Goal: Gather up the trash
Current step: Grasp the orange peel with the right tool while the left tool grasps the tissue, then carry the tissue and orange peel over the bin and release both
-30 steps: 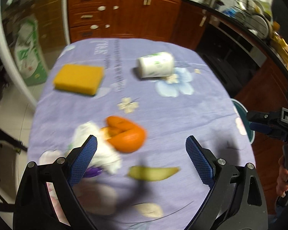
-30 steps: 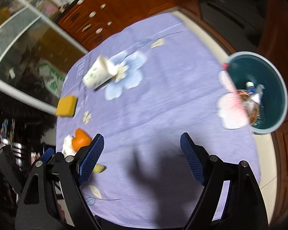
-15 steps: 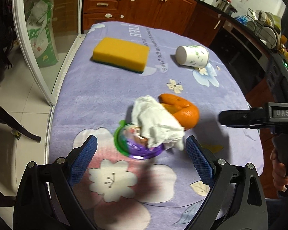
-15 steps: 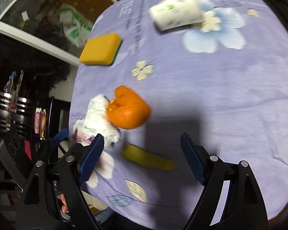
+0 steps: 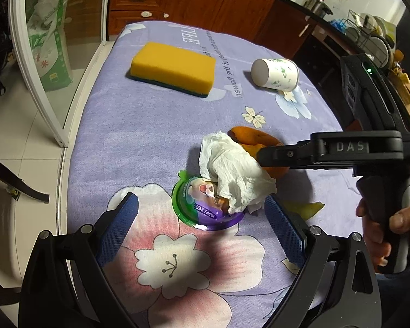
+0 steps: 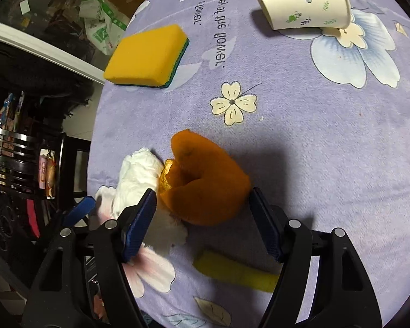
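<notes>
Right claw (image 6: 202, 218) now closing around orange peel (image 6: 205, 183), not yet touching.

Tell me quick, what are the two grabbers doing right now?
Left gripper: open, holding nothing, over the purple lid and tissue.
Right gripper: closing around the orange peel, pads not pressing on it yet.
</notes>
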`<state>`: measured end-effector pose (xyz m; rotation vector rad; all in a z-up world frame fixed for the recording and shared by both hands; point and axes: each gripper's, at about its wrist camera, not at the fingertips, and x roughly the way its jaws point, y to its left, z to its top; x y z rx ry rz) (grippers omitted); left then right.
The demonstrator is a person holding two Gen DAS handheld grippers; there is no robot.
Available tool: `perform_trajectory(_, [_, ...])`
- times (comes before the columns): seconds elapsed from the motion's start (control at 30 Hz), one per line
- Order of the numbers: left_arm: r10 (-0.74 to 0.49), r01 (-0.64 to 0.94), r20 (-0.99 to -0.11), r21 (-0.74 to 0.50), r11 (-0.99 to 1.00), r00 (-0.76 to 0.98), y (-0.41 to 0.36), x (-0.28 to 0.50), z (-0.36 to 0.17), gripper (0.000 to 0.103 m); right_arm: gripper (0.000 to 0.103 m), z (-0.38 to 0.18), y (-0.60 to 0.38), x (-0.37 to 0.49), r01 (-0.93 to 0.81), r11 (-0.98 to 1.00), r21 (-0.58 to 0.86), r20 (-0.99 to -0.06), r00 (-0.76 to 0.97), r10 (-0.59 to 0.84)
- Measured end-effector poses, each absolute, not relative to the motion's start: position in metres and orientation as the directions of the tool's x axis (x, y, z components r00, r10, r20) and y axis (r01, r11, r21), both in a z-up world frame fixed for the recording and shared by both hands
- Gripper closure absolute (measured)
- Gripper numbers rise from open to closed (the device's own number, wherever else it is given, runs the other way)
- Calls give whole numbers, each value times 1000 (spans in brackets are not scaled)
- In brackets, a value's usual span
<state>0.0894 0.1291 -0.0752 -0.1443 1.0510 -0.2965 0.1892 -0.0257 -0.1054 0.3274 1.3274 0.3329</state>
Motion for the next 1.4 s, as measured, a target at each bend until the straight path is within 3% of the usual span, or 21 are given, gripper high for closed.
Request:
perform_trajectory(0.07, [-316,175,-831,-264,949,457,128,92,-76,9,51,-103,-20,188,-88,926,368,-896,232,378])
perform_trajectory(0.1, [-318,178,-832,-265,948,455,127,93,-77,9,65,-103,-22,188,-88,924,371,-894,235,382])
perform_trajectory(0.2, [-326,198,-835,-263,944,443,119,99,-78,9,75,-96,-30,189,-85,911,404,-877,247,413])
perform_trajectory(0.43, [-313,318,-856,-187,930,411,80,114,-83,11,77,-86,-68,189,-11,895,445,-856,287,429])
perform_trajectory(0.53, [-294,352,-876,-156,923,382,66,120,-90,31,77,-86,-82,186,18,891,454,-853,297,429])
perform_trajectory(0.57, [-293,355,-882,-157,922,370,64,122,-93,46,77,-85,-88,185,27,888,459,-851,301,431])
perform_trajectory(0.63, [-295,355,-882,-160,921,367,61,124,-95,54,77,-85,-95,183,38,887,461,-850,307,428])
perform_trajectory(0.7, [-294,361,-877,-152,920,380,58,124,-92,69,77,-85,-104,182,53,884,464,-849,313,427])
perform_trajectory(0.77, [-293,356,-874,-152,922,389,55,125,-90,74,77,-85,-110,181,67,880,470,-846,320,427])
perform_trajectory(1.0, [-316,309,-850,-193,931,422,53,129,-71,77,77,-74,-136,175,90,863,498,-824,361,438])
perform_trajectory(1.4, [-369,362,-806,-208,909,463,0,123,-32,77,77,-53,-189,151,117,848,518,-795,433,426])
